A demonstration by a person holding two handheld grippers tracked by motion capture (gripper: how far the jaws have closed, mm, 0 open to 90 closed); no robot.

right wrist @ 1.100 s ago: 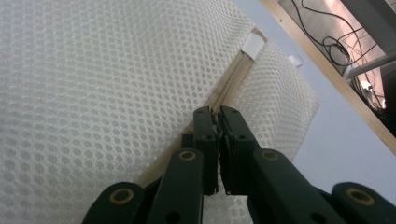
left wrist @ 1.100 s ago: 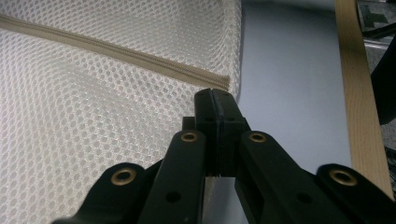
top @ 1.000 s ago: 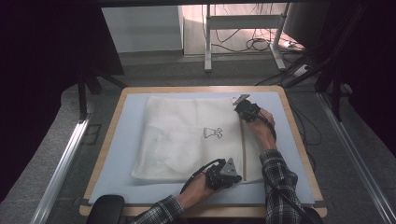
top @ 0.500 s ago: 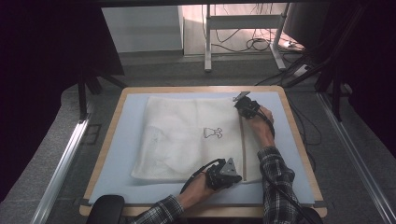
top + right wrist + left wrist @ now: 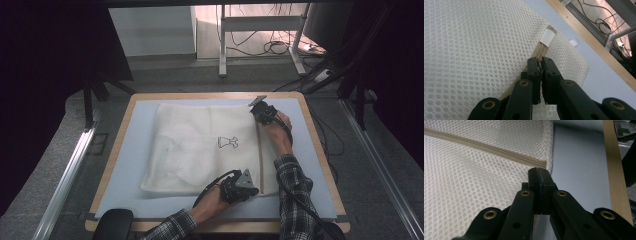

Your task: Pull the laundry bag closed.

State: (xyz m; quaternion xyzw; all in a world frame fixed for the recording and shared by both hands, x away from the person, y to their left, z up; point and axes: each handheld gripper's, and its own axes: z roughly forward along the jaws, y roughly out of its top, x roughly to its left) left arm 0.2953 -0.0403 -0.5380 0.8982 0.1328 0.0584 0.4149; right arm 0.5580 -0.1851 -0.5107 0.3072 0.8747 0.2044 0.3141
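High view: white mesh laundry bag (image 5: 205,147) lies flat on the table (image 5: 320,165). Left hand-held gripper (image 5: 539,173) clamps the near zipper (image 5: 260,150) end; right hand-held gripper (image 5: 540,62) pinches the slider at the far end. Zipper travel appears complete

White honeycomb mesh cloth bag (image 5: 474,182) with beige woven zip (image 5: 486,147), on a matt blue mat (image 5: 579,170) edged in pale wood (image 5: 615,170).
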